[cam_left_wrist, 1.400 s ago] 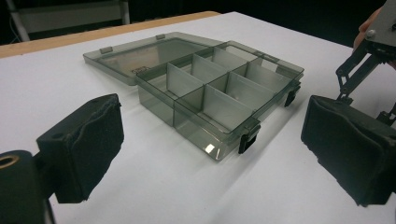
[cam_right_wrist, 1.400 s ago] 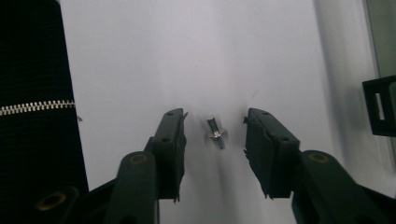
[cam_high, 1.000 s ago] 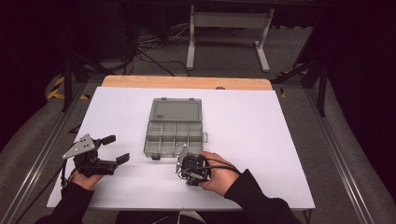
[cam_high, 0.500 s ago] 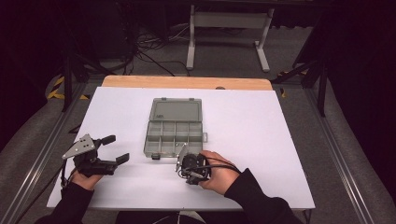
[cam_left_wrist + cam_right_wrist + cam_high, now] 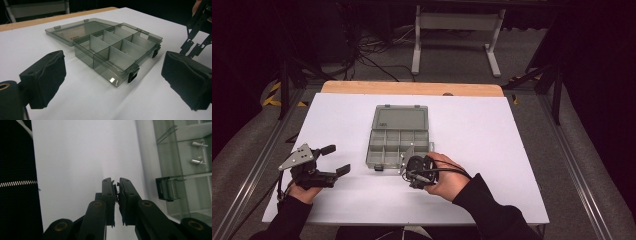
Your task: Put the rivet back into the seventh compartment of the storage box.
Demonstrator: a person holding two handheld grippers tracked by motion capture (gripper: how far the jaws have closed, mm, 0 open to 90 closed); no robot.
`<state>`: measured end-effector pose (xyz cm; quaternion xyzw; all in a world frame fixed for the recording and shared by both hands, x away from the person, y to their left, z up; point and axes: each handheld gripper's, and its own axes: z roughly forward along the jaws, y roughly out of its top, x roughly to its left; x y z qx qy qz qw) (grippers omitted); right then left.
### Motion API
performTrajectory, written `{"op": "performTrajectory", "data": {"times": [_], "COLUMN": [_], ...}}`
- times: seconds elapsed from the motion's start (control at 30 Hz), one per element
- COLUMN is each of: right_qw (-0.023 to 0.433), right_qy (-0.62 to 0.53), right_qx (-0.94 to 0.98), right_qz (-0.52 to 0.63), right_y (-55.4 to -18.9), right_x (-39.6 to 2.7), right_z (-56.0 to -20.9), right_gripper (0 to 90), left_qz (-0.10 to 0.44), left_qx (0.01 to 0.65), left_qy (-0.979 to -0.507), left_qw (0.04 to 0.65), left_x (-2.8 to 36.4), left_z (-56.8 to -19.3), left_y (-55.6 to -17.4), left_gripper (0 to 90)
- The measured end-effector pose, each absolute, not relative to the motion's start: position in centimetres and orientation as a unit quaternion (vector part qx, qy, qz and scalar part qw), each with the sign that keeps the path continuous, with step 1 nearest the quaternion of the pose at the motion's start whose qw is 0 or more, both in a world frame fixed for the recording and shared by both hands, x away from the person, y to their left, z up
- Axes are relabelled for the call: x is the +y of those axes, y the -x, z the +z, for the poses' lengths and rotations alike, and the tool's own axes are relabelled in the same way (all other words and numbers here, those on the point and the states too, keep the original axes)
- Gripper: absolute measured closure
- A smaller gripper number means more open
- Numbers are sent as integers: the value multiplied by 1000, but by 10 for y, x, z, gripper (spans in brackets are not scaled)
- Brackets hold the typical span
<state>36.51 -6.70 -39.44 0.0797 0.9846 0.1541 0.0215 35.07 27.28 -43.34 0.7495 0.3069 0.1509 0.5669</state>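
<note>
Translucent smoke-grey plastic compartment box (image 5: 398, 147) lies flat on the white surface (image 5: 492, 150), near its middle. Lid (image 5: 401, 119) swung fully open, lying flat behind the tray, joined by hinges along the far edge. Tray split by thin dividers into two rows of compartments. Two black latches (image 5: 133, 73) on the near edge hang unfastened. Two small metal screws (image 5: 198, 152) lie in one compartment.
</note>
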Motion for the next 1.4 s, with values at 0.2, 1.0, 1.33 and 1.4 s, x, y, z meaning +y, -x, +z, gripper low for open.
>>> {"op": "performTrajectory", "data": {"times": [0.2, 1.0, 1.33, 1.4], "right_qw": [28, 59, 66, 67], "right_qy": [-82, -106, -117, -121], "right_qx": [983, 973, 970, 969], "right_qz": [161, 194, 204, 205], "right_y": [-370, -400, -413, -416], "right_x": [-68, -69, -68, -68], "right_z": [-386, -363, -360, -359], "right_gripper": [830, 830, 831, 831], "left_qz": [152, 149, 150, 150], "left_qx": [306, 307, 307, 307], "left_qy": [-750, -750, -749, -750], "left_qw": [566, 567, 567, 567], "left_x": [272, 272, 272, 272], "left_z": [-434, -434, -434, -434], "left_y": [-351, -351, -351, -351], "left_gripper": [61, 61, 62, 61]}}
